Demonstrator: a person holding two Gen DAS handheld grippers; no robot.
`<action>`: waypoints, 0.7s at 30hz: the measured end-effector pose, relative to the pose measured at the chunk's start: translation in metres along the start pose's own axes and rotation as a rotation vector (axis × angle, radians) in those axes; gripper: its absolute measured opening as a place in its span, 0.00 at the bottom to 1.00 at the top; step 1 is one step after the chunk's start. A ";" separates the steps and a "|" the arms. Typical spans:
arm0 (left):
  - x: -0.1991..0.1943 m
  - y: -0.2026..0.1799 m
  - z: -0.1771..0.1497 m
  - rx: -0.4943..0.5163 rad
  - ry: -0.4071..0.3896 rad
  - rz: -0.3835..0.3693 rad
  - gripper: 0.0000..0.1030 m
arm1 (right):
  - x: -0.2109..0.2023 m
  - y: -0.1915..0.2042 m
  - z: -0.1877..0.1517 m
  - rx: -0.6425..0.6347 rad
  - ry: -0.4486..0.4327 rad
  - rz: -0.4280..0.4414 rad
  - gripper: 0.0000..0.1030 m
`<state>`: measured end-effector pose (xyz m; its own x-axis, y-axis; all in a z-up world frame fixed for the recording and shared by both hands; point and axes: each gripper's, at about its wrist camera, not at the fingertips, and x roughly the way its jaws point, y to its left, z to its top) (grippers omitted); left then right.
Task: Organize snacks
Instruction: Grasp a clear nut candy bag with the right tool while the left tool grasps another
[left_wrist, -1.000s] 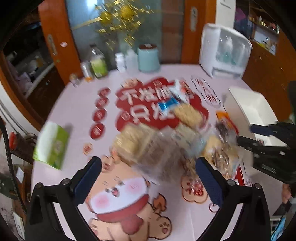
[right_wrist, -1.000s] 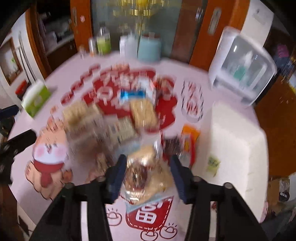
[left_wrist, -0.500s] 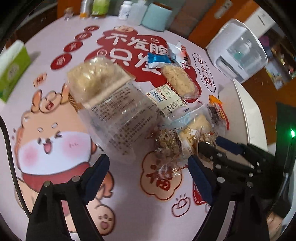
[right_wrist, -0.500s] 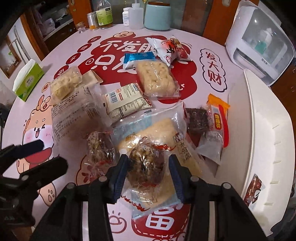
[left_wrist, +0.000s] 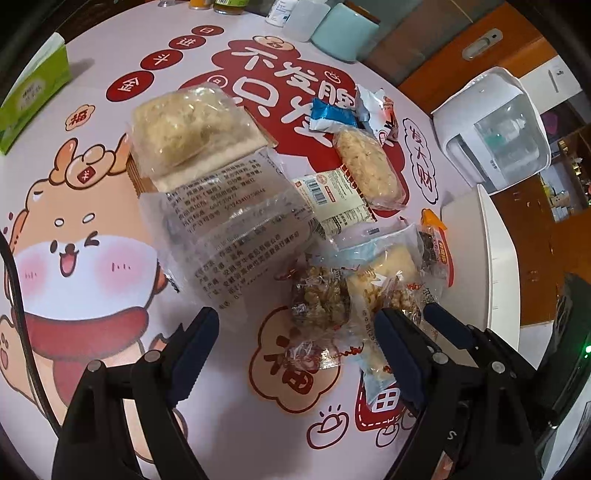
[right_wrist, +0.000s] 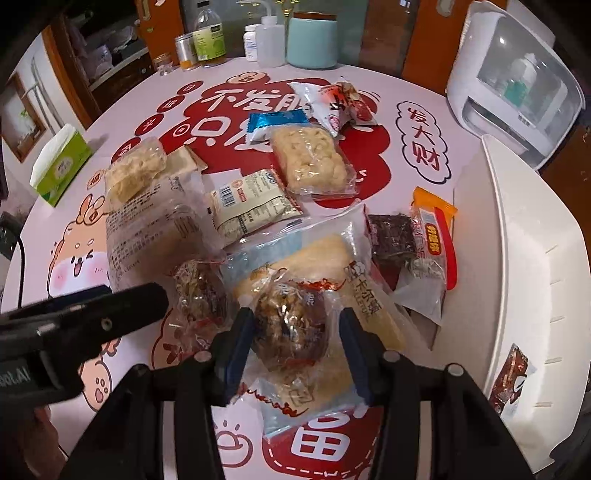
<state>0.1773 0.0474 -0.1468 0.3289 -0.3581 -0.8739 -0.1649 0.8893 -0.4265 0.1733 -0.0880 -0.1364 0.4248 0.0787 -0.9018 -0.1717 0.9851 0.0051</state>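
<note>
Right gripper (right_wrist: 293, 341) low over the snack pile, jaws just easing apart around a walnut snack (right_wrist: 290, 326), bread pack (right_wrist: 325, 266) beneath, white bin (right_wrist: 524, 266) at right, left gripper (right_wrist: 85, 314) alongside.

Snacks (right_wrist: 258, 206) crowded; bare tablecloth (left_wrist: 236, 354) nearside

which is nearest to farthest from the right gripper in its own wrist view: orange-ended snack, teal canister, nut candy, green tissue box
1. nut candy, between the right gripper fingers
2. orange-ended snack, right of centre
3. green tissue box, far left
4. teal canister, table's far edge
</note>
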 end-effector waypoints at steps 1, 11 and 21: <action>0.002 -0.002 0.000 -0.001 0.003 0.006 0.83 | 0.001 -0.003 0.000 0.016 0.004 0.013 0.50; 0.022 -0.010 0.003 -0.042 0.005 0.049 0.83 | 0.009 -0.001 -0.003 0.013 0.039 0.051 0.52; 0.034 -0.019 0.001 -0.069 0.032 0.041 0.83 | 0.000 -0.005 -0.010 0.011 0.020 -0.015 0.31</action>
<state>0.1921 0.0183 -0.1680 0.2914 -0.3319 -0.8972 -0.2418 0.8819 -0.4047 0.1658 -0.0943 -0.1407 0.4098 0.0611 -0.9101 -0.1556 0.9878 -0.0037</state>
